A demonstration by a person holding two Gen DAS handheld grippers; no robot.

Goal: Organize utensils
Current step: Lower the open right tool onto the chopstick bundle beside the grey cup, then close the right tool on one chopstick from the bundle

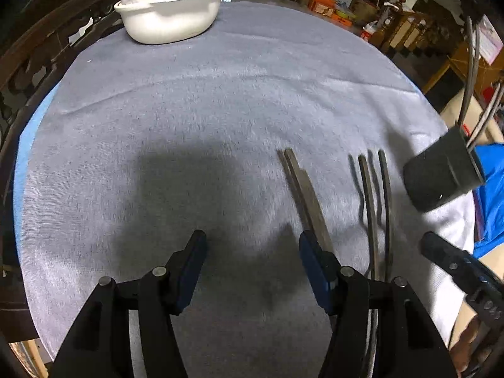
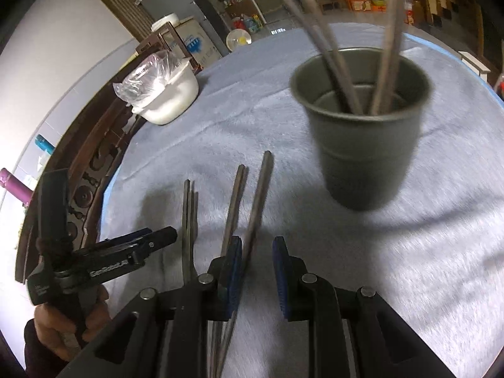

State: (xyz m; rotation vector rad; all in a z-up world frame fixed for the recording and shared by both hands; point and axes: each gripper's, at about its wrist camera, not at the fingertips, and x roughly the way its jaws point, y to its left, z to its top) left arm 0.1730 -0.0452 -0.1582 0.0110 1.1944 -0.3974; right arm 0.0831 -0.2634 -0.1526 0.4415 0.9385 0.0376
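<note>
left claw (image 1: 252,249): apart, holding nothing; right claw (image 2: 256,253): narrowly apart, holding nothing, chopsticks (image 2: 252,217) alongside

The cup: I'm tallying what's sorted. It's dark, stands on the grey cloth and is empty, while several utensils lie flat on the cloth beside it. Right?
Not quite: the cup isn't empty. The right wrist view shows several long metal utensils standing in it. The rest holds: it is dark, stands on the grey cloth, and loose utensils lie flat beside it.
</note>
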